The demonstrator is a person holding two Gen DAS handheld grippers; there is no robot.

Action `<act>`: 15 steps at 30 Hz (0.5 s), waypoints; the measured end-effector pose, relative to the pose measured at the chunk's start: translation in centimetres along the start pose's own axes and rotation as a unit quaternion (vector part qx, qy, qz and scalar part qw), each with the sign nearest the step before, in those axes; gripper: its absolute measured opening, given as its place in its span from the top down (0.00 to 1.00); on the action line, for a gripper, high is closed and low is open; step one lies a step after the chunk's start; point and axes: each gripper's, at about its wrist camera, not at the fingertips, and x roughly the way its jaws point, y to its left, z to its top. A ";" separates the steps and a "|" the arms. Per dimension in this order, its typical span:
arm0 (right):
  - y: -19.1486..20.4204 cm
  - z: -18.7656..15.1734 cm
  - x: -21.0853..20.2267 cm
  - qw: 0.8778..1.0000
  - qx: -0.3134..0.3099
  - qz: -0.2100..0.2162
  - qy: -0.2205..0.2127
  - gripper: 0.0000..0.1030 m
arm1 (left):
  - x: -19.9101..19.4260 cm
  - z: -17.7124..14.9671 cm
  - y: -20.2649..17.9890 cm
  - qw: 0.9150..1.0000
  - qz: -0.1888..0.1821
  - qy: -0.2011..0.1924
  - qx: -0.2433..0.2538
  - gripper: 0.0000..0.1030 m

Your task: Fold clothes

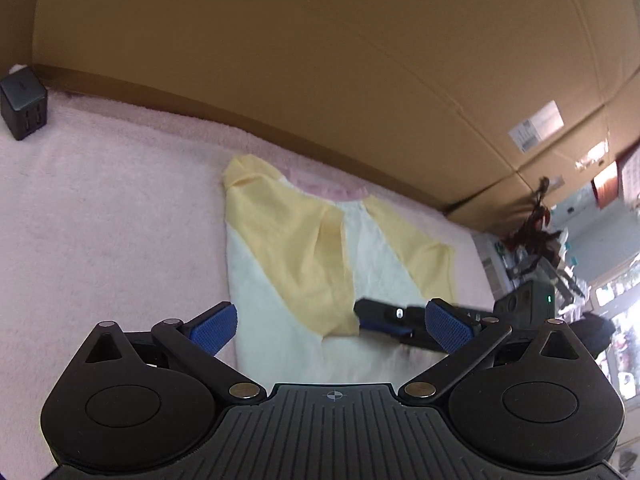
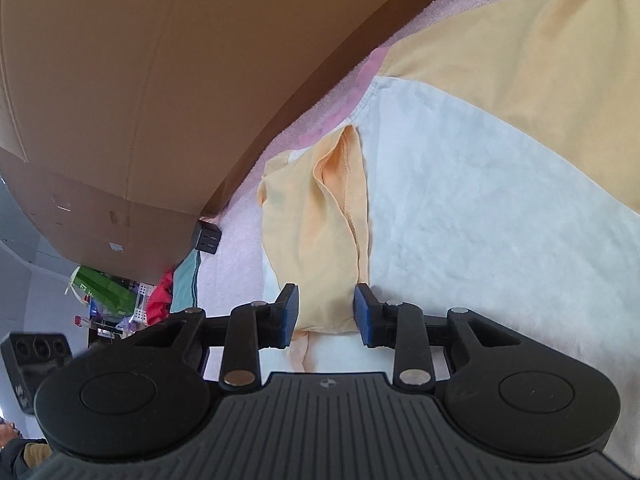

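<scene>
A white shirt with yellow sleeves point(image 1: 296, 248) lies on a pink fleece blanket point(image 1: 100, 208). One yellow sleeve point(image 1: 316, 264) is folded in over the white body. My left gripper point(image 1: 332, 326) is open and empty, just above the shirt's near edge. My right gripper point(image 1: 384, 316) reaches in from the right to the sleeve's cuff. In the right wrist view its jaws point(image 2: 326, 308) stand partly open on either side of the yellow sleeve end point(image 2: 320, 240), not clamped on it. The white body point(image 2: 480, 208) spreads to the right.
A large cardboard box wall point(image 1: 320, 60) stands right behind the blanket. A black charger block point(image 1: 24, 108) sits at the blanket's far left corner, also in the right wrist view point(image 2: 208, 238). Cluttered shelves point(image 1: 560, 248) lie beyond the blanket's right end.
</scene>
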 end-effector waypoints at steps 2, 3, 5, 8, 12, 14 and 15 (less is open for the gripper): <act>-0.1 -0.1 0.0 1.000 -0.002 0.005 0.006 0.69 | 1.9 1.9 -0.1 1.000 -0.009 0.014 -0.008 0.00; -0.1 -0.1 0.0 1.000 -0.002 0.007 0.008 0.73 | 2.9 2.6 -0.2 1.000 -0.015 0.020 -0.012 0.00; -0.2 -0.1 -0.1 1.000 -0.002 0.007 0.008 0.84 | 4.6 3.8 -0.2 0.999 -0.025 0.028 -0.023 0.00; -0.3 -0.2 -0.3 1.000 -0.007 0.002 0.004 0.95 | 7.0 5.4 -0.2 0.998 -0.042 0.032 -0.036 0.00; 0.1 -0.9 -0.9 1.000 -0.023 -0.005 0.001 0.97 | 9.7 6.9 -0.6 0.996 -0.069 0.033 -0.036 0.00; 0.3 -1.5 -1.1 0.999 -0.031 -0.014 -0.001 0.97 | 11.3 7.5 -0.5 0.995 -0.077 0.038 -0.044 0.00; 0.4 -1.7 -1.0 0.999 -0.038 -0.021 0.000 0.97 | 12.1 7.7 -0.5 0.995 -0.079 0.041 -0.046 0.00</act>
